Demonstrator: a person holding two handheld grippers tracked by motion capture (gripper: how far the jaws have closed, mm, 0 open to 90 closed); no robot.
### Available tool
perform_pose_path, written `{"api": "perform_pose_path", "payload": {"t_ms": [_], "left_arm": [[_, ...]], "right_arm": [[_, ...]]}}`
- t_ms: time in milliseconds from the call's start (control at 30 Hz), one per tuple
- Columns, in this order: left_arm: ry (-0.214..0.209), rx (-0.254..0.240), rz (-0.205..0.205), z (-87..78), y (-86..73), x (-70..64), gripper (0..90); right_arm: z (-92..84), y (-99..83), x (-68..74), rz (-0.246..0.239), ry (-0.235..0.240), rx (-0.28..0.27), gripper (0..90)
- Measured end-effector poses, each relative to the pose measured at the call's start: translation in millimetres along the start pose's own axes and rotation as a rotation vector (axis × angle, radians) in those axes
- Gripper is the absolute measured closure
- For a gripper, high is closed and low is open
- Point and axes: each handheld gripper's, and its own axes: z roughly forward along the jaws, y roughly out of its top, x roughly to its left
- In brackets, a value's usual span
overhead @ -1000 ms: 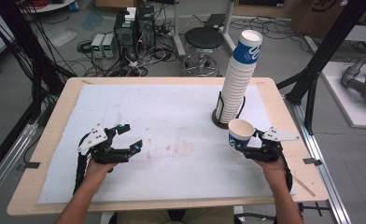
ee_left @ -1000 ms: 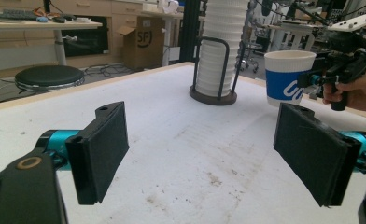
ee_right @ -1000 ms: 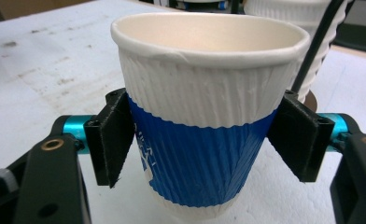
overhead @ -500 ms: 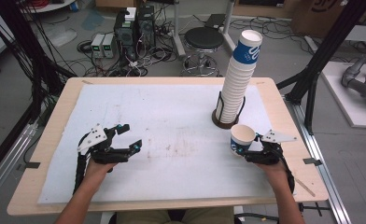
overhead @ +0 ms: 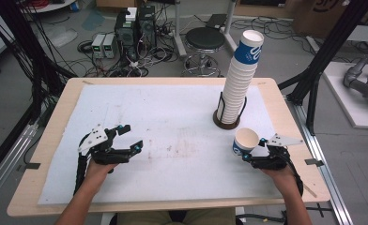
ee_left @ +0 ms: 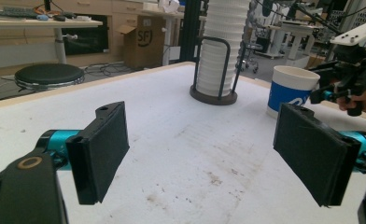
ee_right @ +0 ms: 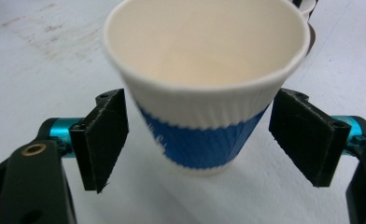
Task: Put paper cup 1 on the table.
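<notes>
Cup (ee_right: 204,88) placement looks done on my right side: the single paper cup now stands upright on the white table cover (overhead: 172,117), just in front of the tall stack of cups (overhead: 238,79) in its dark holder (overhead: 226,123). A second ago I had it tilted in the right gripper (overhead: 251,157); half a second ago it was nearly straight, and now it sits square on its base. In the right gripper view the black pads (ee_right: 104,137) stand wide on either side of the blue band, with a clear gap of cover showing between each pad and the cup wall, so I judge the cup released rather than held. The jaws still bracket it, though, so pulling back crooked could clip the rim and tip it.

My left gripper (overhead: 128,140) has not shifted across the three moments; it waits over the left half of the cover, well apart from the cup, its pads (ee_left: 102,149) spread wide with nothing between them. In its view the cup (ee_left: 291,91) shows standing beside the holder, with the right gripper (ee_left: 328,81) close behind it.

What this means for the work, as I read it: one cup is off the stack and set down. My next move would be a straight withdrawal of the right gripper toward me.
</notes>
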Motion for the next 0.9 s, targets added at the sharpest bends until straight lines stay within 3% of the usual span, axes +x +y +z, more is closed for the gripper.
{"api": "perform_pose_path", "payload": {"t_ms": [133,533,633,900], "left_arm": [[0.004,-0.006,-0.008,-0.2,0.1,0.4,17.9],[0.004,-0.017,-0.023,-0.6,1.9,0.7,17.5],[0.009,-0.018,-0.025,-1.9,3.6,1.3,17.0],[0.000,-0.017,-0.028,-3.2,5.6,0.8,16.4]], "right_arm": [[-12.9,-2.8,5.9,-0.006,0.004,-0.005,20.3],[-50.3,7.9,16.0,0.005,-0.011,-0.108,20.3],[-50.9,19.1,22.3,-0.022,-0.003,-0.141,20.3],[-34.6,41.3,32.7,-0.030,0.046,-0.155,20.3]]}}
